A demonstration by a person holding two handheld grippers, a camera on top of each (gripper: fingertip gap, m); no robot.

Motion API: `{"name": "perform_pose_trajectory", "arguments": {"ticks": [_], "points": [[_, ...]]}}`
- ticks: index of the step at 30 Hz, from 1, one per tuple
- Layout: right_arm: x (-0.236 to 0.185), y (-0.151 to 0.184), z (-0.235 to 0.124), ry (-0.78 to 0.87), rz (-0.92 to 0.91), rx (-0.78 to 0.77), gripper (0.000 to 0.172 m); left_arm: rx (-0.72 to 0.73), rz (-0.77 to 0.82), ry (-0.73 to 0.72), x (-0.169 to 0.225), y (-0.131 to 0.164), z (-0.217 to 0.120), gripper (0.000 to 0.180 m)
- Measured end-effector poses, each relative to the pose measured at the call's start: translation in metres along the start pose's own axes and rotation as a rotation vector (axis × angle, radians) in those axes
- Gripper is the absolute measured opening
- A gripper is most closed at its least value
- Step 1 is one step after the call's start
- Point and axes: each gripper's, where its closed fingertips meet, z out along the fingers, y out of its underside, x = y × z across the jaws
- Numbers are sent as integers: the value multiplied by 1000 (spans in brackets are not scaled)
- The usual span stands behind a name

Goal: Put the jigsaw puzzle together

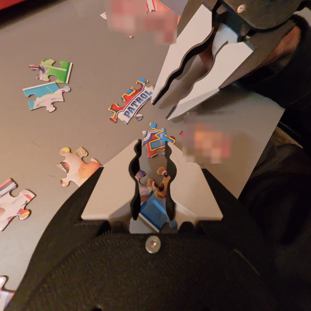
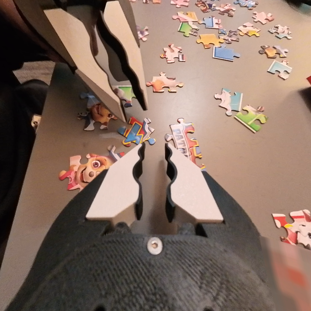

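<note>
On the grey table (image 1: 70, 42), a green puzzle piece (image 1: 53, 70) and a light blue one (image 1: 45, 97) lie at the left, well apart from both grippers. Nearer the middle lies a long red lettered piece (image 1: 129, 104). The left gripper (image 1: 152, 141) hangs over a red-and-blue star piece (image 1: 155, 143), jaws spread, nothing pinched. At the right, the right gripper (image 1: 161, 110) reaches in, jaws likewise spread and bare, tips just beside the lettered piece.
</note>
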Motion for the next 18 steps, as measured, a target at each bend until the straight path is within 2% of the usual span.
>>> {"name": "perform_pose_trajectory", "arguments": {"ticks": [3, 5, 7, 11, 18], "points": [[-2, 2, 4, -6, -7, -22, 22, -58, 10, -18, 4, 9, 8, 47], [-2, 1, 3, -6, 0, -19, 22, -93, 44, -54, 7, 14, 14, 50], [-1, 0, 2, -6, 11, -4, 22, -106, 84, -117, 6, 15, 15, 50], [0, -2, -1, -5, 27, 14, 22, -106, 73, -125, 9, 13, 17, 28], [1, -5, -5, 11, 25, 34, 22, -103, 54, -113, 0, 15, 11, 27]]}}
